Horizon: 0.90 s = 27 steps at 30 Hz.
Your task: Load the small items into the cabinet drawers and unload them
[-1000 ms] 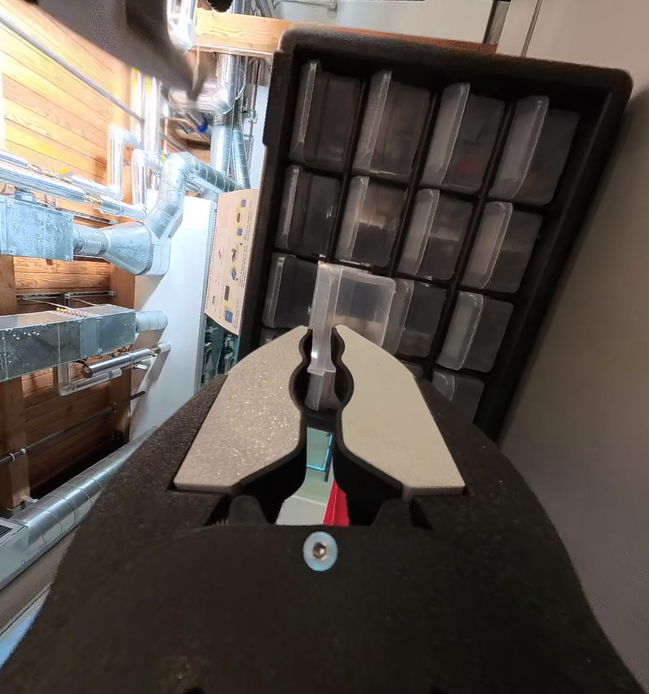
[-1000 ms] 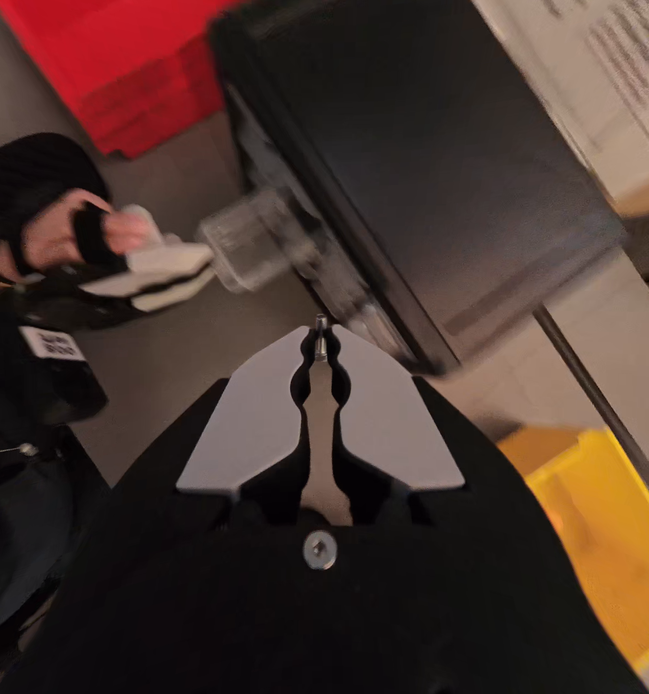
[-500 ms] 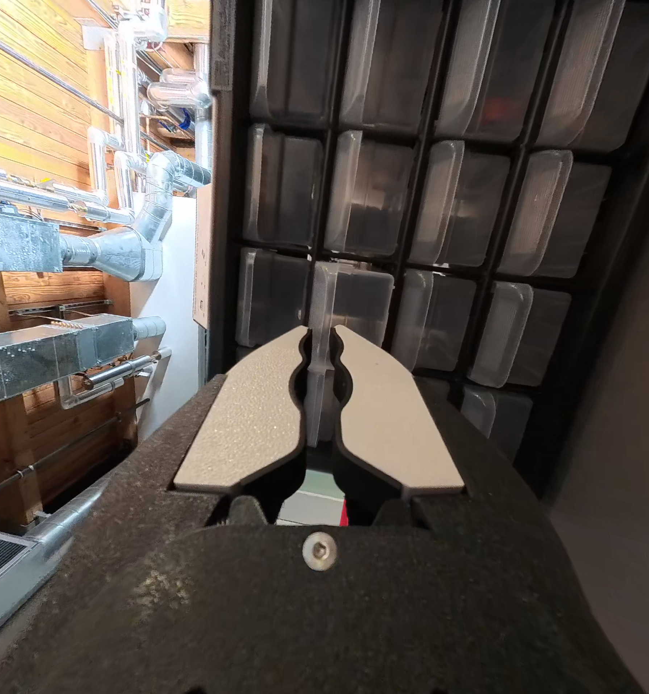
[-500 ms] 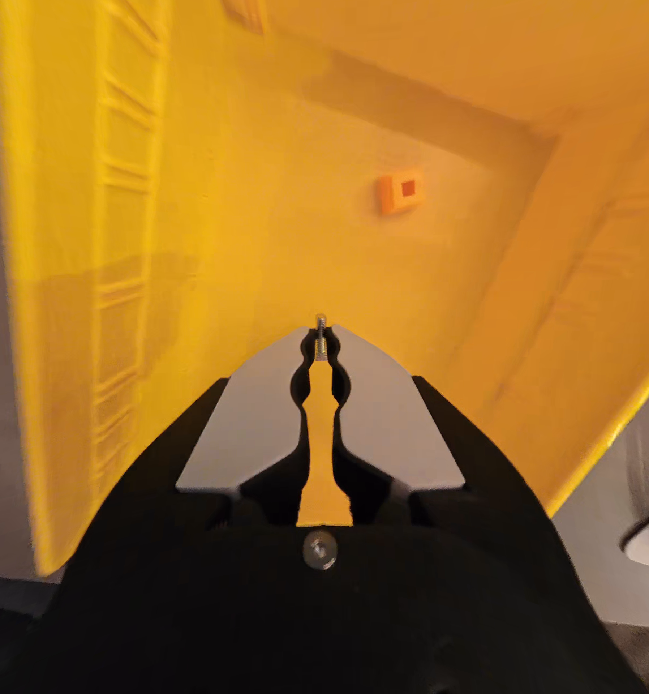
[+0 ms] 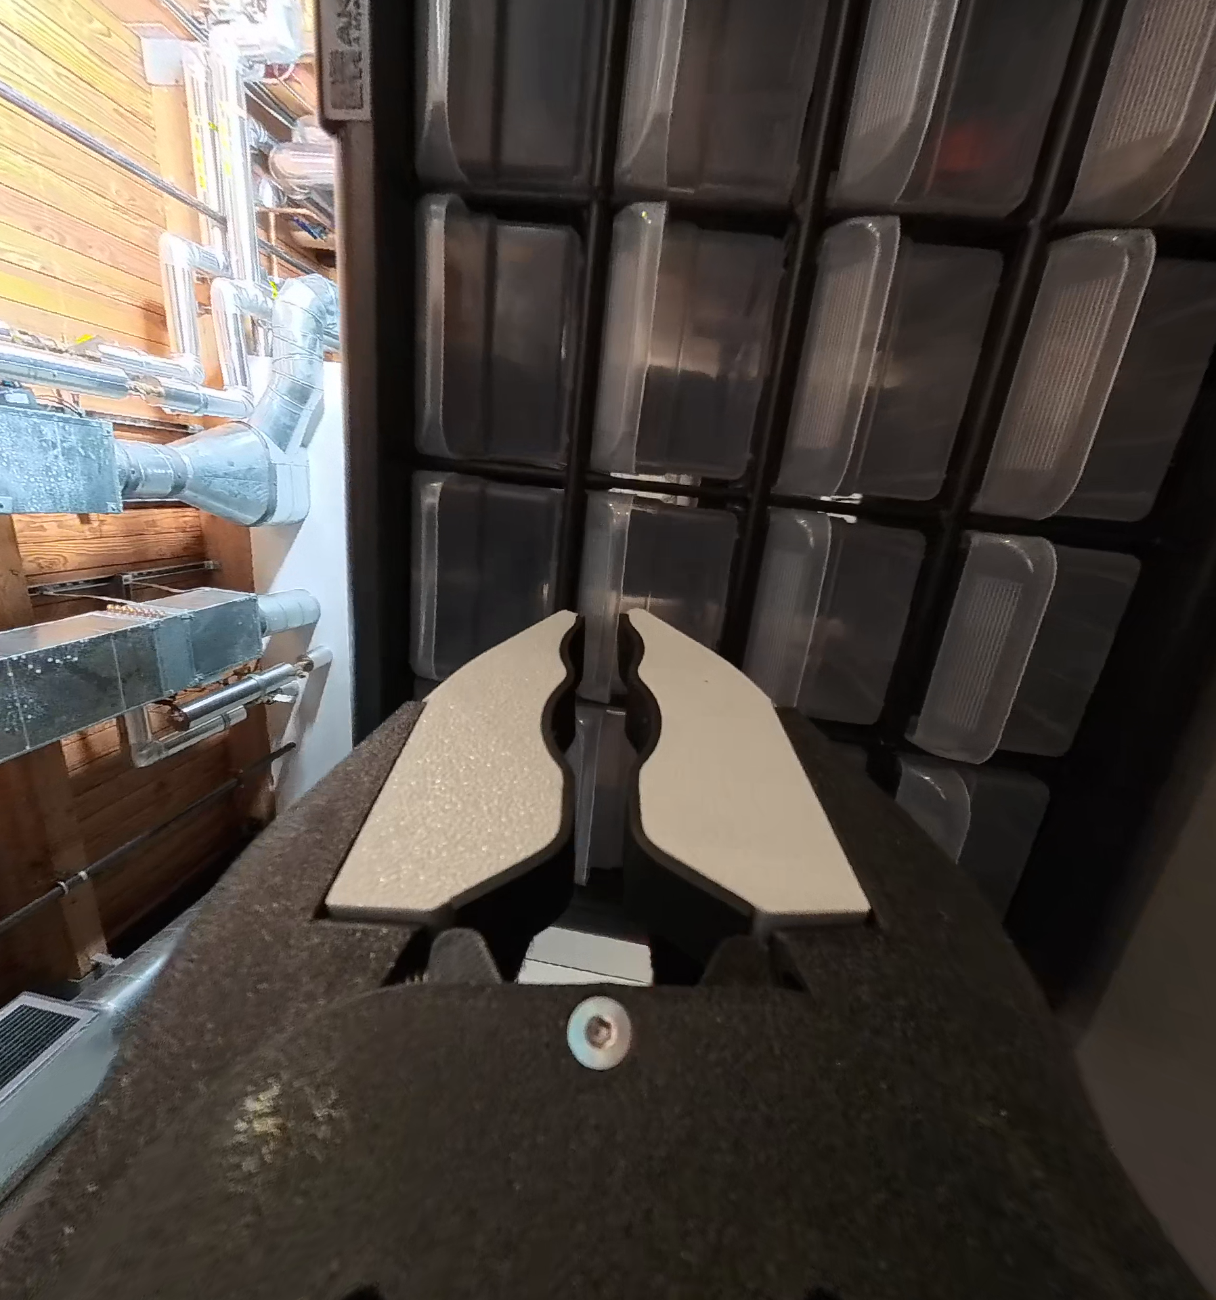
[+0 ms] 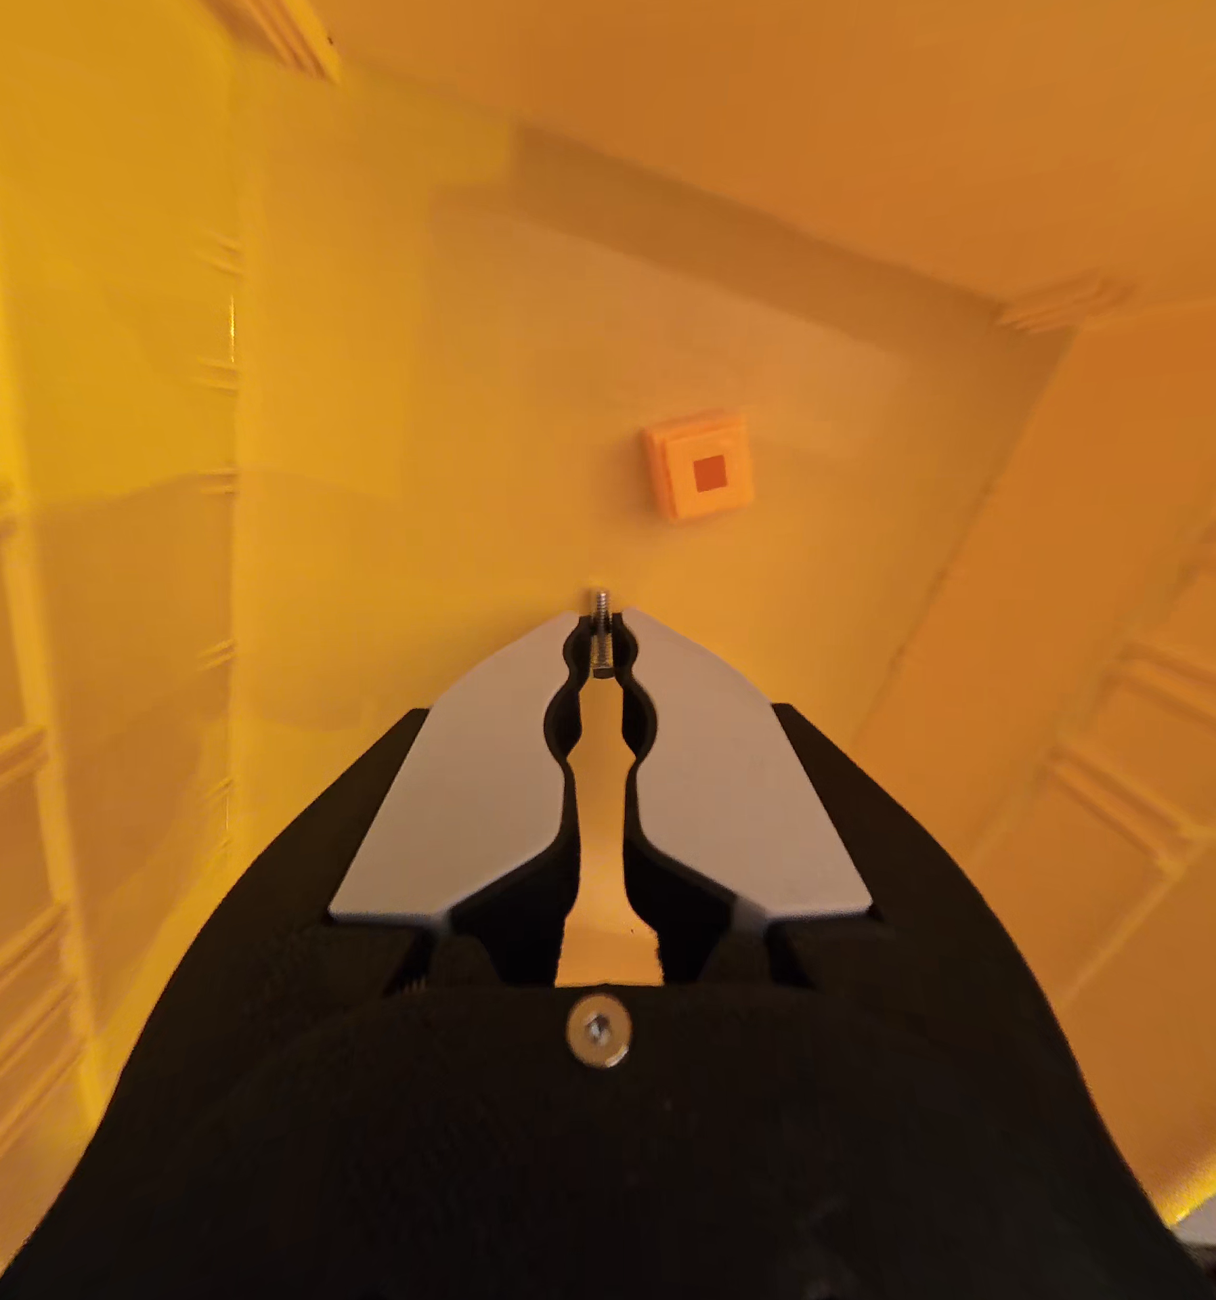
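In the left wrist view a black cabinet (image 5: 359,352) holds rows of clear plastic drawers, seen turned on its side. My left gripper (image 5: 599,619) is shut on the handle tab of one clear drawer (image 5: 668,563), which sits nearly flush in its slot. In the right wrist view my right gripper (image 6: 599,617) is shut on a small silver screw (image 6: 599,633) held at its fingertips. It hangs inside a yellow bin (image 6: 380,352), just above the floor. A small orange square piece (image 6: 700,473) lies on the bin floor a little beyond the screw.
Neighbouring drawers (image 5: 872,352) are closed all around the held one. Metal ducts and pipes (image 5: 169,457) and wooden boards lie beyond the cabinet's edge. The yellow bin's ribbed walls (image 6: 99,563) close in on both sides of the right gripper. The gap from one gripper's tips to the other's is roughly 45 centimeters. The small orange square piece (image 6: 700,473) is closer to my right gripper, around 5 centimeters from its tips; the left tips are 45 centimeters off.
My left gripper has pushed the clear drawer from sticking out to nearly flush in the cabinet. My right gripper has carried the screw from beside the cabinet down into the yellow bin.
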Available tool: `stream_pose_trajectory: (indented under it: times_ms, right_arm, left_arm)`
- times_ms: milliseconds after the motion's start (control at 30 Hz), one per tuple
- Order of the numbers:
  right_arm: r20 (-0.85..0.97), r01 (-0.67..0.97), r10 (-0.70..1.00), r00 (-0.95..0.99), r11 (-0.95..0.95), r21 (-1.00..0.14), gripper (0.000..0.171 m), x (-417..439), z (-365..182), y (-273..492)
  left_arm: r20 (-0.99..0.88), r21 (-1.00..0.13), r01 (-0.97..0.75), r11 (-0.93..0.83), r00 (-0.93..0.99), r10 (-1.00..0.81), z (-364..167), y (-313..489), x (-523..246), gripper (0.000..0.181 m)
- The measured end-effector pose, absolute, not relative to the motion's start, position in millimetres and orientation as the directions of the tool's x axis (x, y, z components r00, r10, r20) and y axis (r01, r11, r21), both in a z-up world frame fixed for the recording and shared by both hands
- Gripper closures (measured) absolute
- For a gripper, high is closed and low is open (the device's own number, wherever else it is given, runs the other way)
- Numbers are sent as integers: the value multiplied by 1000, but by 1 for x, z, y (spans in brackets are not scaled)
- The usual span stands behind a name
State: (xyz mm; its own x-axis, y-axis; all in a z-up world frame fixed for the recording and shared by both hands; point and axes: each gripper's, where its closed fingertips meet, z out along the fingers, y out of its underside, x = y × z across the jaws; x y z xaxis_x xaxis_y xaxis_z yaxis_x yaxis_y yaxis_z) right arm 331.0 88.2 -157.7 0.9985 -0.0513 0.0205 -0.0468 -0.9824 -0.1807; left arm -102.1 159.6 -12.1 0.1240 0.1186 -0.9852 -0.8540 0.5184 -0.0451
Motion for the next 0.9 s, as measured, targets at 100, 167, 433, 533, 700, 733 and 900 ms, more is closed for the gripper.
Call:
stream_pose_trajectory:
  times_ms: [100,167,433,533,700,733,900]
  right_arm:
    - [16,-61,-66,998,-972,-228,150,332,-153,90]
    - [3,-55,-59,998,-957,-285,144,329,-143,92]
    - [-134,-123,-51,990,-783,-609,136,304,-74,97]
    - [-176,-166,-59,983,-704,-691,136,299,-53,103]
    - [-102,-85,-13,995,-668,-739,136,294,-34,99]
    - [-101,-85,-14,995,-663,-743,136,294,-32,99]
    - [-116,-78,14,993,-656,-751,136,289,-30,102]
  left_arm:
    - [-983,-66,-856,512,143,113,-12,159,-104,171]
    - [-975,-103,-859,502,187,120,-9,158,-108,154]
    - [-990,-89,-801,593,134,32,-37,120,-86,159]
    - [-994,-91,-799,594,112,-3,-49,119,-73,158]
    - [-996,-66,-806,588,86,6,-59,128,-53,158]
    - [-997,-58,-810,583,79,11,-62,132,-50,159]
    - [-996,-40,-819,572,80,43,-61,147,-50,158]
